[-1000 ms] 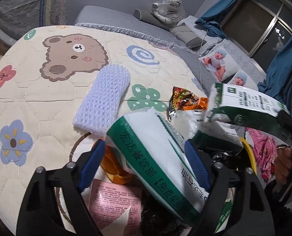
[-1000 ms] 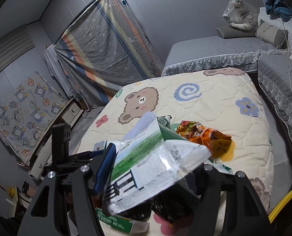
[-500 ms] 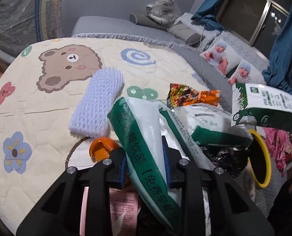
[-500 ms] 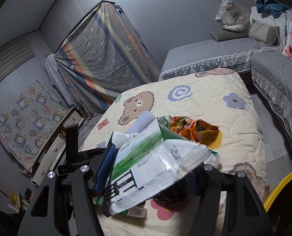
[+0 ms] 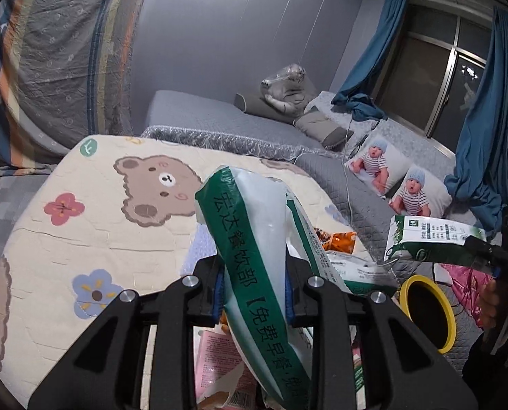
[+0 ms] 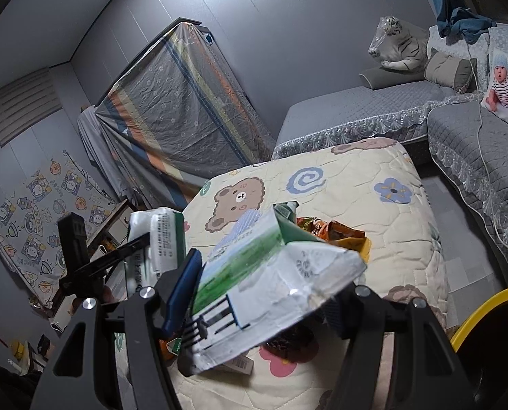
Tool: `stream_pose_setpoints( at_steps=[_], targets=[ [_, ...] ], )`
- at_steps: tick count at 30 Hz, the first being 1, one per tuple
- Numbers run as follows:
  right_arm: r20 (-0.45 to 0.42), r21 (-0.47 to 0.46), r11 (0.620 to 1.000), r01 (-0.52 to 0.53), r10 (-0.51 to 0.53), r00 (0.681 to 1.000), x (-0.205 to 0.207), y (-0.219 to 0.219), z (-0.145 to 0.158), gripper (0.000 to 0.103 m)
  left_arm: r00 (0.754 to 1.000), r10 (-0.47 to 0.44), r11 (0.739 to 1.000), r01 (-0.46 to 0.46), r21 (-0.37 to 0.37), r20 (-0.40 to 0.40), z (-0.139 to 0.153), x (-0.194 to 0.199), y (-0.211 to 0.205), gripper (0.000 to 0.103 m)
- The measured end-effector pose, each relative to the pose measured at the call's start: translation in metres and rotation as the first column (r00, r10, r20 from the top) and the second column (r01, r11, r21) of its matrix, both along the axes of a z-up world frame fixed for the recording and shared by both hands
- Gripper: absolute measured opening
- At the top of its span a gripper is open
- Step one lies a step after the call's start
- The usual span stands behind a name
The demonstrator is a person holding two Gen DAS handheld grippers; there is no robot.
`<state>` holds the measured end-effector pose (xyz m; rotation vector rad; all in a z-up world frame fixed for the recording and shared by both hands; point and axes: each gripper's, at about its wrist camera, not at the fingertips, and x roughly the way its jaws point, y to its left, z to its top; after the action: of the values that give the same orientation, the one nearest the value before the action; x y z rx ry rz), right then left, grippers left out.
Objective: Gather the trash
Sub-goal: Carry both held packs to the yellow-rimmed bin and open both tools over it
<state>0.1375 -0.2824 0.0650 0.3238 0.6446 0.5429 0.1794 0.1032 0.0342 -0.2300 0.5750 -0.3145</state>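
Lifted off the quilted mat (image 5: 83, 239), the white-and-green plastic bag (image 5: 254, 239) now hangs clear in the left gripper (image 5: 254, 294), whose jaws have just closed and pinch it narrowly. Beside it, the right gripper (image 6: 264, 294) holds a flattened green-and-white carton (image 6: 274, 273) in half-wide jaws, above the mat's near edge. An orange snack wrapper (image 6: 329, 232) and pink paper (image 5: 216, 362) remain there. Both loads look ready for the yellow-rimmed bin (image 5: 425, 311) just off the mat's near corner.

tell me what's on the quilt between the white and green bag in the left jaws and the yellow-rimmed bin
In the left wrist view, an orange snack wrapper and a flattened white and green packet lie between the bag and the bin.
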Motion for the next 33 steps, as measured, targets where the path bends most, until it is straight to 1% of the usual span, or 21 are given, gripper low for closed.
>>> stream_pose_setpoints(
  at_steps=[4, 8, 12, 15, 16, 18, 21, 26, 30, 33],
  targets=[
    [0.014, 0.008, 0.999, 0.031, -0.031, 0.999, -0.006, -0.015, 0.002, 0.061, 0.999, -0.036, 0.999, 0.035, 0.014, 0.027, 0.015, -0.009, -0.017, 0.024],
    [0.034, 0.02, 0.995, 0.095, -0.095, 0.995, -0.016, -0.042, 0.006, 0.061, 0.995, -0.092, 0.996, 0.091, 0.018, 0.046, 0.026, -0.008, -0.047, 0.024],
    [0.051, 0.036, 0.985, 0.169, -0.171, 0.984, -0.03, -0.073, 0.009, 0.061, 0.982, -0.176, 0.984, 0.175, 0.021, 0.071, 0.039, -0.006, -0.088, 0.024],
    [0.057, 0.045, 0.969, 0.245, -0.247, 0.967, -0.044, -0.104, 0.009, 0.061, 0.967, -0.244, 0.97, 0.242, 0.031, 0.079, 0.044, -0.004, -0.127, 0.024],
    [0.06, 0.042, 0.963, 0.267, -0.269, 0.961, -0.047, -0.111, 0.008, 0.061, 0.959, -0.274, 0.962, 0.273, 0.029, 0.077, 0.045, -0.002, -0.142, 0.024],
    [0.065, 0.028, 0.941, 0.336, -0.337, 0.939, -0.059, -0.133, 0.007, 0.061, 0.947, -0.312, 0.95, 0.31, 0.032, 0.076, 0.045, 0.0, -0.164, 0.024],
    [0.062, 0.026, 0.917, 0.398, -0.399, 0.915, -0.075, -0.161, 0.002, 0.061, 0.92, -0.385, 0.923, 0.382, 0.046, 0.075, 0.044, 0.001, -0.209, 0.024],
    [0.048, -0.007, 0.863, 0.505, -0.504, 0.863, -0.102, -0.197, -0.013, 0.061, 0.869, -0.491, 0.871, 0.488, 0.053, 0.059, 0.035, 0.005, -0.27, 0.024],
    [0.027, -0.035, 0.818, 0.574, -0.574, 0.819, -0.121, -0.222, -0.029, 0.061, 0.83, -0.556, 0.831, 0.554, 0.052, 0.049, 0.024, 0.006, -0.316, 0.024],
    [0.003, -0.053, 0.792, 0.608, -0.609, 0.793, -0.126, -0.236, -0.039, 0.061, 0.81, -0.585, 0.811, 0.584, 0.047, 0.039, 0.016, 0.005, -0.343, 0.024]
  ],
)
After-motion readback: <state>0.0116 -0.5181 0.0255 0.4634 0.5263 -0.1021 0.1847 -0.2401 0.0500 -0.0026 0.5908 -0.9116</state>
